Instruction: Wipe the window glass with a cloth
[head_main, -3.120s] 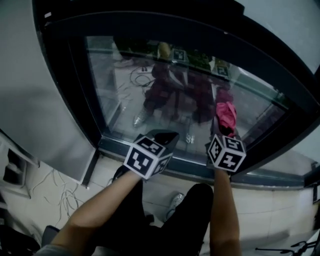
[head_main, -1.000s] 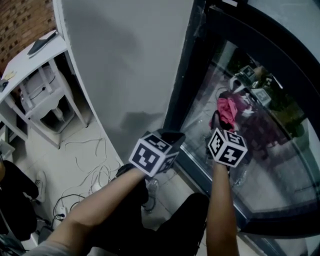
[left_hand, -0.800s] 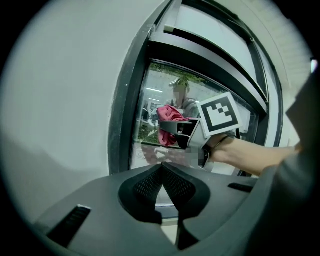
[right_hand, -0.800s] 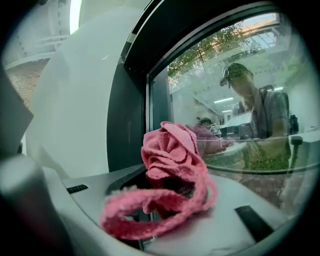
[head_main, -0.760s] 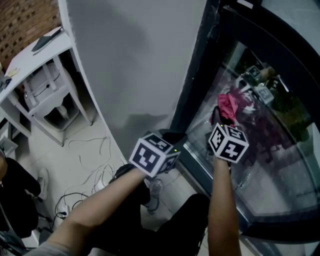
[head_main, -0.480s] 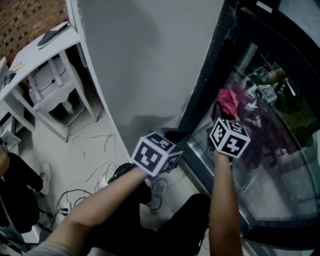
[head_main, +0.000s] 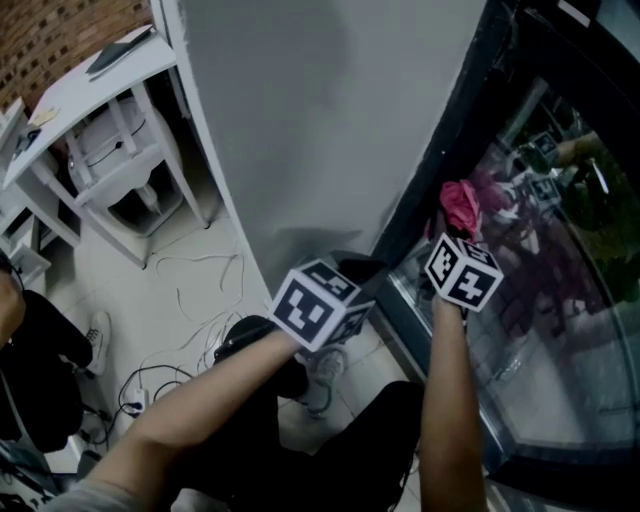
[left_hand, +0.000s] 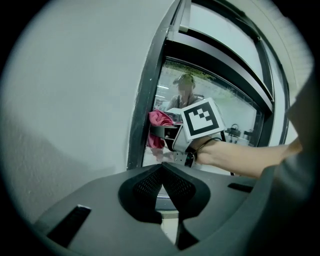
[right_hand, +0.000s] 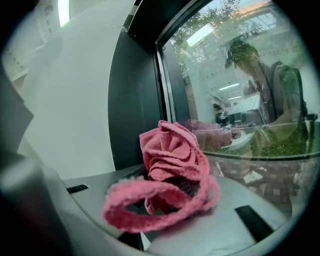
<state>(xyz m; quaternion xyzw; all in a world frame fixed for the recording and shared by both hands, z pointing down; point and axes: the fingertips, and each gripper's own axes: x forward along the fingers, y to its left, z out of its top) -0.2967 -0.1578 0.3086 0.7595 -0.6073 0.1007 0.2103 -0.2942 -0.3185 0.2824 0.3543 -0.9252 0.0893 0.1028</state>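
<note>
Pink cloth (right_hand: 170, 160) bunched in right claw (head_main: 447, 228), jaws clamped on it, held at left edge of window glass (head_main: 545, 300), beside dark frame (head_main: 440, 170). Left claw (left_hand: 162, 172) jaws together, empty, facing grey wall (head_main: 320, 120).

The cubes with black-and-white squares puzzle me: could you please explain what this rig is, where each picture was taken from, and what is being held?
There is no robot here. A person holds a two-jaw gripper in each hand, and the marker cubes are part of those grippers. The head view comes from a camera on the person's head, looking down. The two gripper views come from cameras riding on each gripper. The left gripper has its jaws together on nothing. The right gripper is shut on a pink cloth, held up near the window glass beside its dark frame. Below, cables lie on the floor by a white desk.
</note>
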